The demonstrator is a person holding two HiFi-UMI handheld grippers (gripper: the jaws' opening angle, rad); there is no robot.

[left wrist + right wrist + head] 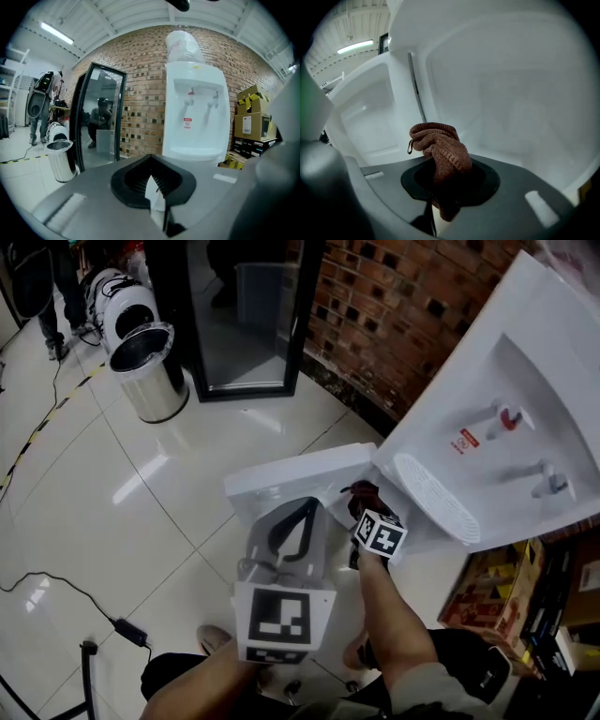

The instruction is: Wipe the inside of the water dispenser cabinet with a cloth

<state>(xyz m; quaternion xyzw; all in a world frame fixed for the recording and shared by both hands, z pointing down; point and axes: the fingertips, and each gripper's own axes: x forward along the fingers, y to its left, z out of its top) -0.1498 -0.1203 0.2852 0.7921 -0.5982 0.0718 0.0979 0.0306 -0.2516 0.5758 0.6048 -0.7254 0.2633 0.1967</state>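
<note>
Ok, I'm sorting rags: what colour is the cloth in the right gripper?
Reddish brown, ribbed knit cloth; clearest in the right gripper view.

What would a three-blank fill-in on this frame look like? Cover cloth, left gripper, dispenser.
The cloth in the right gripper is ___ in colour.
The left gripper, jaws shut, holds ___.
The water dispenser stands against a ___ wall.
Missing: brown; nothing; brick.

Warehouse-like hall: brick wall, stacked cartons, ribbed roof.
</note>
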